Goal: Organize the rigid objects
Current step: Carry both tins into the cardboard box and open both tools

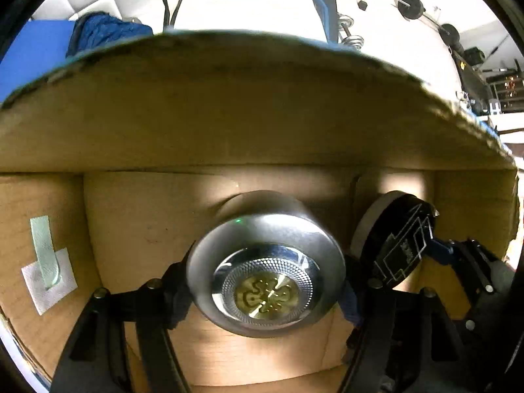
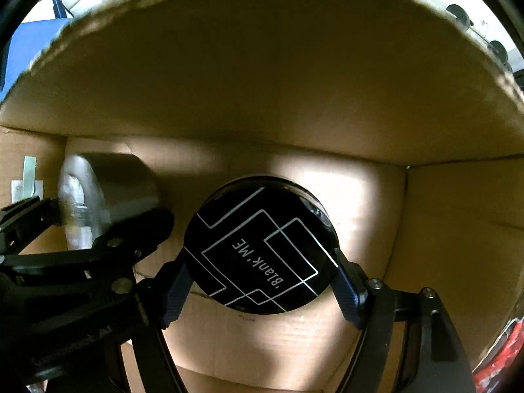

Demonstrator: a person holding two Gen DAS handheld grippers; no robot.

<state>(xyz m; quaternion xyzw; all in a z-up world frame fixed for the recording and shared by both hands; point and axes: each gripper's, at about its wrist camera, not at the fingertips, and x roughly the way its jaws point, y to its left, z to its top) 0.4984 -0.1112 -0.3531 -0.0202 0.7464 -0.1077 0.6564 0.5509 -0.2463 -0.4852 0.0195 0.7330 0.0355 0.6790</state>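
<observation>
1. Inside the cardboard box [image 1: 229, 114], both your tools point down toward its floor, side by side.
2. Your left tool [image 1: 265, 290] has its jaws partway apart and clamped on the sides of a round silver jar [image 1: 265, 275], whose patterned end faces the camera.
3. Your right tool [image 2: 260, 286] is clamped on a round black tin [image 2: 262, 249] with white line art and lettering; its blue fingers [image 2: 347, 291] press the tin's rim on both sides.
4. The jar and the tin sit near each other, low in the box by its far wall.
5. A strip of tape [image 1: 44, 249] sticks to the left wall.
</observation>
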